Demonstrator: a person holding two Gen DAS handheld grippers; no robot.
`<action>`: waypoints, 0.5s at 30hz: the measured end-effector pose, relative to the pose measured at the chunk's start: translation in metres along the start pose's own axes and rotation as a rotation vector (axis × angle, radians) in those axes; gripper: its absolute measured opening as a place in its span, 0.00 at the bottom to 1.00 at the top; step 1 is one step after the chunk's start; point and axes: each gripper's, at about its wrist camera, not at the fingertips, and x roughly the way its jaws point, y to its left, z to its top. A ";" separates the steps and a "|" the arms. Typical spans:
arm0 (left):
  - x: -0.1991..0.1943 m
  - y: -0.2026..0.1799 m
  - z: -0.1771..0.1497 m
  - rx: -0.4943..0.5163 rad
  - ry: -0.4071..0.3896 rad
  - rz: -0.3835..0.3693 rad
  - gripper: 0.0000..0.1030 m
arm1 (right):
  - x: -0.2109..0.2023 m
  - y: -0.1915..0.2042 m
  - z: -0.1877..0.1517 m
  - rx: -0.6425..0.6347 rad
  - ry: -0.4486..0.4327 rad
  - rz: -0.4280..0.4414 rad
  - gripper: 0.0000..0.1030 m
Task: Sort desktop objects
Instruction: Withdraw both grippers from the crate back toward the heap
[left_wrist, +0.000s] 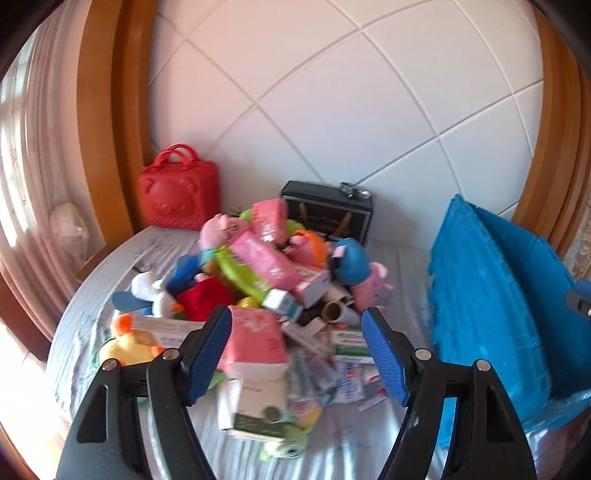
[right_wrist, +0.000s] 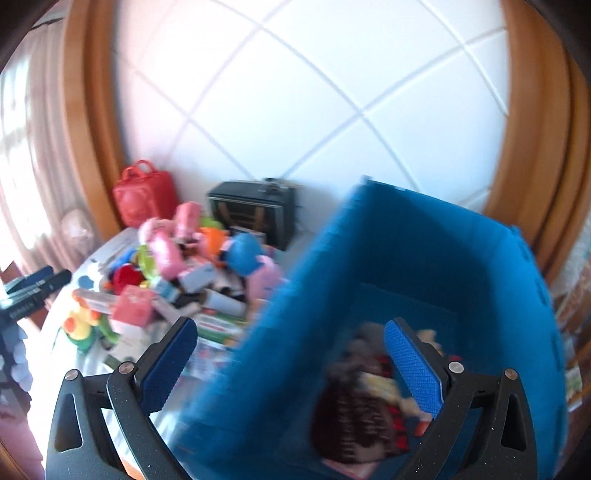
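Note:
A heap of plush toys, pink tissue packs and small boxes (left_wrist: 258, 266) lies on a grey sheet (left_wrist: 85, 314). My left gripper (left_wrist: 297, 325) hovers open just in front of the heap. A pink tissue pack (left_wrist: 255, 339) shows between its fingers, but the pads do not touch it. To the right stands a blue plastic crate (left_wrist: 491, 295). In the right wrist view my right gripper (right_wrist: 290, 326) is open above the near wall of the crate (right_wrist: 424, 251). A dark plush item (right_wrist: 354, 406) and other things lie blurred inside. The heap (right_wrist: 177, 266) lies left of the crate.
A red bear-faced case (left_wrist: 179, 192) and a black case (left_wrist: 328, 210) stand against the white padded headboard (left_wrist: 332, 92). A wooden frame (left_wrist: 99, 110) and curtains border the left. The other gripper shows at each view's edge (left_wrist: 580, 302) (right_wrist: 37, 284).

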 end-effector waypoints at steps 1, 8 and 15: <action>0.002 0.012 -0.003 -0.001 0.008 0.007 0.70 | 0.003 0.013 0.001 -0.007 0.001 0.009 1.00; 0.036 0.070 -0.034 0.011 0.121 0.035 0.70 | 0.044 0.109 0.002 -0.048 0.048 0.098 1.00; 0.087 0.098 -0.086 0.028 0.251 -0.027 0.70 | 0.110 0.166 -0.039 -0.011 0.187 0.110 1.00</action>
